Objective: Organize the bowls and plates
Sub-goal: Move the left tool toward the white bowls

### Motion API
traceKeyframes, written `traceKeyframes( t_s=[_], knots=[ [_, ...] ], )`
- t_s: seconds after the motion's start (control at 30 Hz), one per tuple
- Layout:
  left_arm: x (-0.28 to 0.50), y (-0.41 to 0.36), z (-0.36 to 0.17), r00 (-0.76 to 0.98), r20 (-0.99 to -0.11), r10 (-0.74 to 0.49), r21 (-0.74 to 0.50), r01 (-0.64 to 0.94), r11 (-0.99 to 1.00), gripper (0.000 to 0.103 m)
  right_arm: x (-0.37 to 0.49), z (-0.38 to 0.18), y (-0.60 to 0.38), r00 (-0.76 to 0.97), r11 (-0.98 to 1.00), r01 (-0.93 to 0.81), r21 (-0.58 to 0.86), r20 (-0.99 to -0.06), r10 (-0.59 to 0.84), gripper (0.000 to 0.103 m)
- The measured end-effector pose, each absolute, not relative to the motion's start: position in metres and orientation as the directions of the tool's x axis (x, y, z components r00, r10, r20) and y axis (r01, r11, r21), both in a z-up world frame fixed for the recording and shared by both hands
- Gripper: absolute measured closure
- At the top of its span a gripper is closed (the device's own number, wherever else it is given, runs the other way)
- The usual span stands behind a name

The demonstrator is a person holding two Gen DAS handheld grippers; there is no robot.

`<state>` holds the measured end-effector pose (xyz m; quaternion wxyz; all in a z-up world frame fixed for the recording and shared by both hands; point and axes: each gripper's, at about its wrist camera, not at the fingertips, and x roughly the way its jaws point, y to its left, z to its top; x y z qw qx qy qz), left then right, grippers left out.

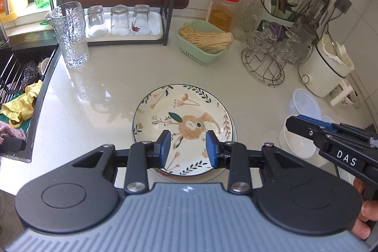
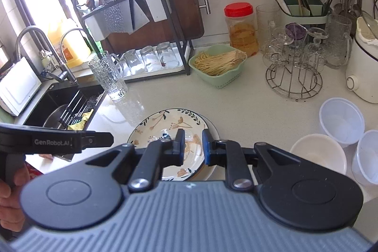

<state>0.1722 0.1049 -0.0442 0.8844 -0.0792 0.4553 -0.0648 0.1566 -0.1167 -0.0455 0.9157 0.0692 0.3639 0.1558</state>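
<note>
A floral plate [image 1: 179, 110] with a rabbit drawing lies on top of a stack of plates on the pale countertop; it also shows in the right wrist view [image 2: 165, 124]. My left gripper [image 1: 187, 148] is open and empty, hovering above the plate's near part. My right gripper [image 2: 193, 145] is open with a narrow gap, empty, above the stack's right side. A white bowl [image 2: 316, 152] sits right of the plates, seen too in the left wrist view [image 1: 297, 145]. Two clear plastic bowls [image 2: 340, 119] stand beside it.
A tall glass [image 1: 70, 34] stands near the sink [image 1: 21, 77] at left. A green basket of noodles [image 1: 203, 41], a red-lidded jar [image 1: 223, 8], a wire glass rack [image 1: 271, 56] and a white cooker [image 1: 323, 70] line the back. A dish rack [image 1: 122, 25] holds upturned glasses.
</note>
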Motion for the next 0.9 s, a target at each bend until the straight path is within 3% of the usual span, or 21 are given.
traceKeyframes(
  t_s=[0.9],
  knots=[
    [0.179,0.104,-0.048,0.540,-0.745,-0.392,-0.239,0.332,0.913,0.065,0.096,-0.047,-0.106,0.738,0.977,0.143,0.157,-0.675,0.000,0.083]
  ],
)
